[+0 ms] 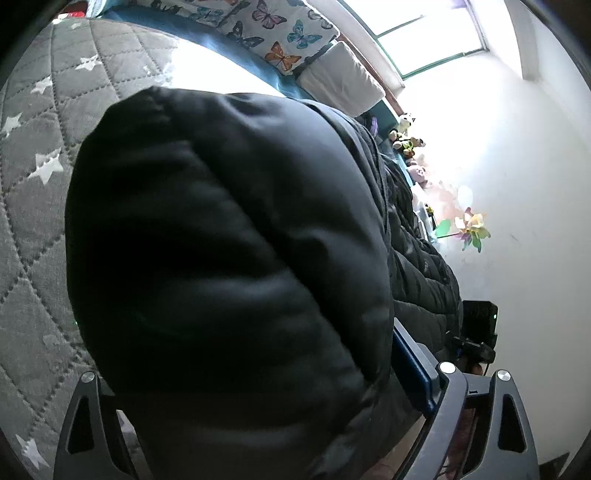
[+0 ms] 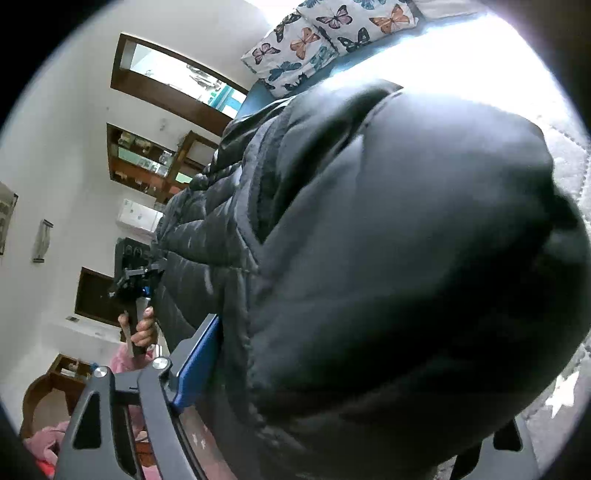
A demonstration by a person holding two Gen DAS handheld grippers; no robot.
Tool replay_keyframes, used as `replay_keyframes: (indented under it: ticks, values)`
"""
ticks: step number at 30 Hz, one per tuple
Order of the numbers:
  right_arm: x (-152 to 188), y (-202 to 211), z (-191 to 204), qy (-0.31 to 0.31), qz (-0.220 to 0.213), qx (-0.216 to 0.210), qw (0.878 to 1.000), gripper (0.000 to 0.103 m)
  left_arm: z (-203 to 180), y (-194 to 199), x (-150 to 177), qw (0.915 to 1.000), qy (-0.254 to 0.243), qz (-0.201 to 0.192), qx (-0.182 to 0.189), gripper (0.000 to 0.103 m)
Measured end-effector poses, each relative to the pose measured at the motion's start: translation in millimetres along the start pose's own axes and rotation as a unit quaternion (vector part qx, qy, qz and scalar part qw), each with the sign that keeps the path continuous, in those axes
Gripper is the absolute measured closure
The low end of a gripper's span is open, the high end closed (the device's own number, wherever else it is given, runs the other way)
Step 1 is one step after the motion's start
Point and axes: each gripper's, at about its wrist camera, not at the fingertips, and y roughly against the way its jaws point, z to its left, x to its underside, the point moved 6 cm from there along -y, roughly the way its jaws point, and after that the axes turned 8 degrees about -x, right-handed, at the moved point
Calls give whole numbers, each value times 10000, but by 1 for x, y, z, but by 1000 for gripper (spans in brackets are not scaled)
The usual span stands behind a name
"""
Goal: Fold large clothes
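Note:
A large black puffer jacket point(image 1: 229, 240) fills the left wrist view and is lifted above the grey star-quilted bed cover point(image 1: 33, 155). My left gripper point(image 1: 258, 424) is shut on a thick fold of the jacket; its blue-padded right finger point(image 1: 410, 365) presses against the fabric. The same jacket point(image 2: 406, 258) fills the right wrist view. My right gripper point(image 2: 314, 424) is shut on another bunch of it, with its blue-padded left finger point(image 2: 199, 354) against the fabric. The other gripper point(image 2: 138, 284) shows at left in the right wrist view, held in a hand.
Butterfly-print pillows point(image 1: 273, 33) and a white pillow point(image 1: 340, 77) lie at the bed's head. Soft toys point(image 1: 406, 136) and a pinwheel point(image 1: 469, 229) sit by the white wall. Wall shelves point(image 2: 147, 158) and a pink garment point(image 2: 48, 439) show in the right wrist view.

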Motion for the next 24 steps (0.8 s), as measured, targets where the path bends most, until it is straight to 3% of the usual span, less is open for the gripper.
replay_keyframes:
  ticks: [3,8,13,15,19,24]
  values:
    - [-2,-7,-7,-188,26,-129,9997,5,-6,-6,1,10000,35,24,-44,2]
    - [-1,-4,-2,-195,-142,-84,9997,7,-16,-12,7,9998,146,34,-110,0]
    - [3,6,27,196,-376,180,9989,36,-44,3,15,9977,-133,-337,-570,27]
    - [4,13,39,351,-475,329,9977,41,-61,10,18,9954,-292,-502,-765,33]
    - [10,27,63,622,-570,543,9950,47,-97,19,22,9911,-587,-672,-988,40]
    - [17,60,79,796,-772,772,9908,48,-146,19,30,9903,-784,-707,-900,42]
